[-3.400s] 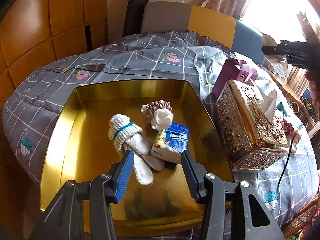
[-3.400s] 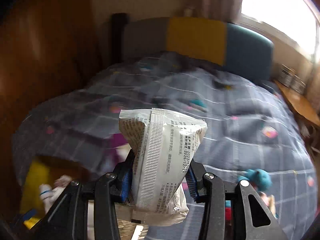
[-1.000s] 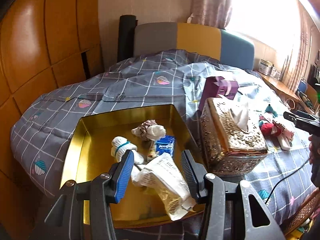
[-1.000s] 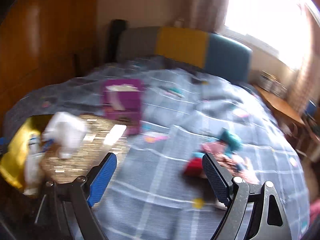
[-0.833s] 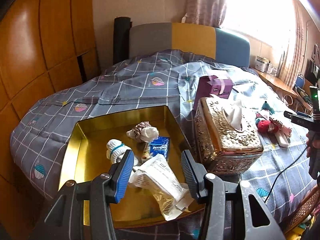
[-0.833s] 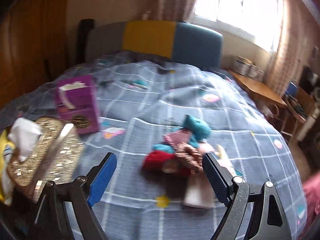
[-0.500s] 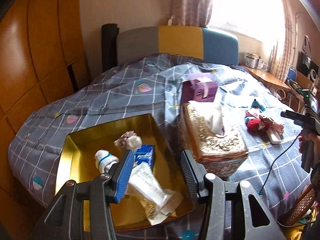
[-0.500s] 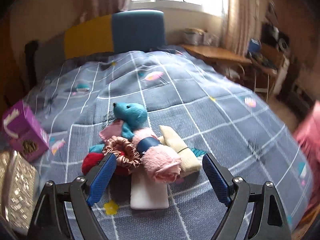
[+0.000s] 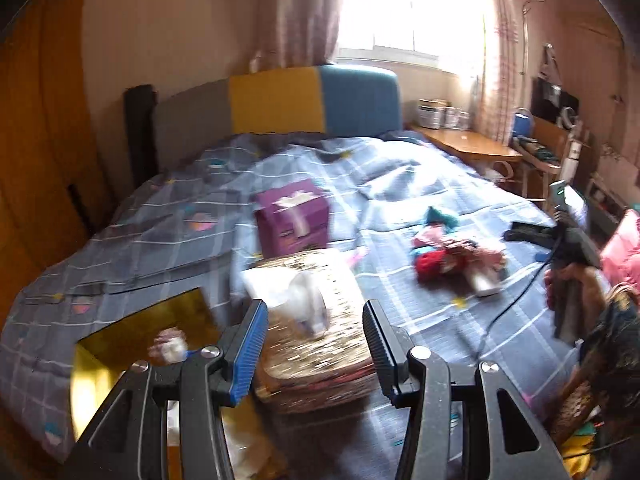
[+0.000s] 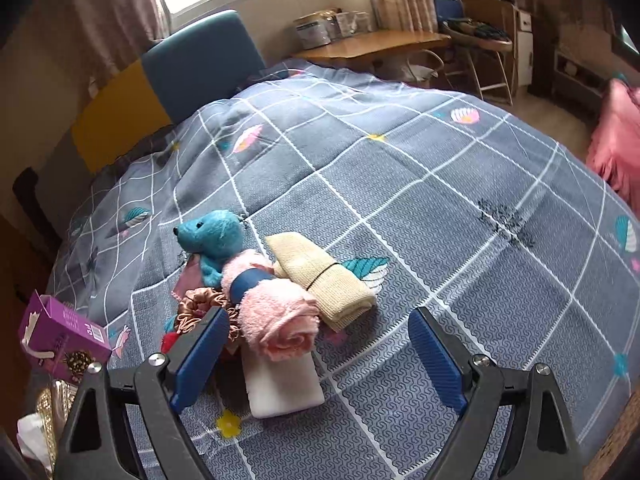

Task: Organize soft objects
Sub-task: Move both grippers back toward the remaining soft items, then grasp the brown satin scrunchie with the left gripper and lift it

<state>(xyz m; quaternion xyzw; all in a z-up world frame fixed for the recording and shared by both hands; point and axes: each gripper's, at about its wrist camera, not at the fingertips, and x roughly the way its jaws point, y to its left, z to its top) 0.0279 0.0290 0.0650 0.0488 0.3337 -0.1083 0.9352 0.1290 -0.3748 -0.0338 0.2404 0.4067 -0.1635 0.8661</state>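
Observation:
A pile of soft things lies on the grey checked bedspread point(image 10: 440, 184): a pink rolled towel point(image 10: 276, 312) with a blue band, a beige rolled cloth point(image 10: 320, 276), a teal plush toy point(image 10: 212, 236), a brown scrunchie point(image 10: 196, 304) and a flat white pack point(image 10: 284, 384). My right gripper point(image 10: 318, 320) hangs just above the pile. Its jaws are opening, and the towel's end and the pack lie below them untouched. My left gripper point(image 9: 312, 316) is open and empty, above the gold tissue box point(image 9: 320, 352). The gold tray point(image 9: 132, 324) sits lower left, blurred.
A purple box point(image 9: 292, 216) stands behind the tissue box. A black cable point(image 9: 516, 300) trails over the bedspread toward a person's hand point(image 9: 568, 284). Beyond the bed are a wooden desk point(image 10: 372, 44) and chair point(image 10: 476, 36). Pink cloth point(image 10: 616, 152) lies at the right.
The right gripper, earlier shut on a white packet, has let it go into the tray, swung over to the pile and rolled. The left view has swung right, away from the tray.

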